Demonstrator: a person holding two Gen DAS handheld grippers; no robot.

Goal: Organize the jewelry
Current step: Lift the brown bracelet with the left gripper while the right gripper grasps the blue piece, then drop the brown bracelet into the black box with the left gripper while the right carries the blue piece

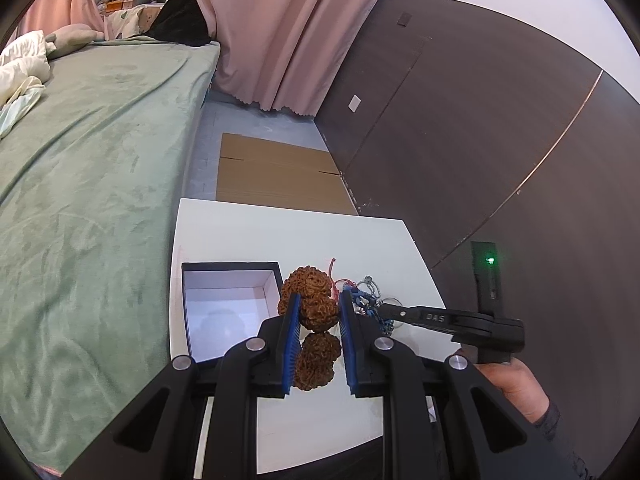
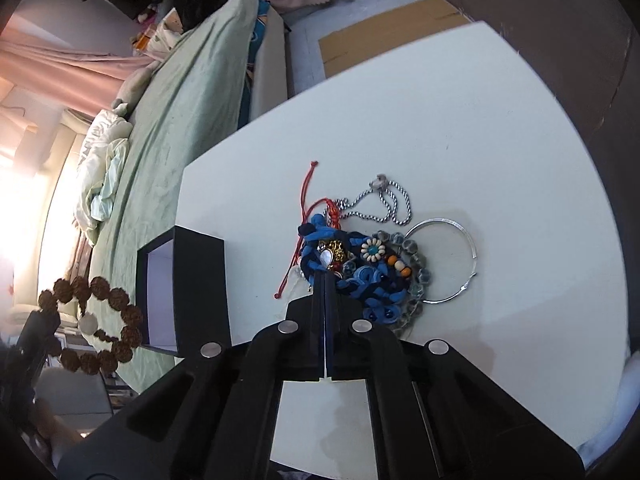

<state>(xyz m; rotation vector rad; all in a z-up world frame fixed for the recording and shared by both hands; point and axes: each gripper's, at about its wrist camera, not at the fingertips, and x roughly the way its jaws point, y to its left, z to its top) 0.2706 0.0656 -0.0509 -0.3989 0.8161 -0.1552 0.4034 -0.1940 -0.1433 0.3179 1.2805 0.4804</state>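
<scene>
My left gripper (image 1: 318, 320) is shut on a bracelet of large brown knobbly beads (image 1: 316, 312); it hangs in the air as a loop in the right wrist view (image 2: 104, 320), beside the open black box (image 1: 228, 308) with a white inside (image 2: 160, 292). A pile of jewelry lies on the white table (image 2: 460, 128): a blue fabric bracelet (image 2: 360, 276), a red cord (image 2: 304, 216), a silver chain (image 2: 384, 200), a silver hoop (image 2: 460, 248). My right gripper (image 2: 325, 276) is shut, its tips at the blue bracelet's left edge (image 1: 366, 304).
A bed with a green cover (image 1: 88, 152) runs along the table's left side. Flattened cardboard (image 1: 276, 176) lies on the floor beyond the table. A dark wardrobe (image 1: 480, 128) stands to the right, pink curtains (image 1: 280, 28) behind.
</scene>
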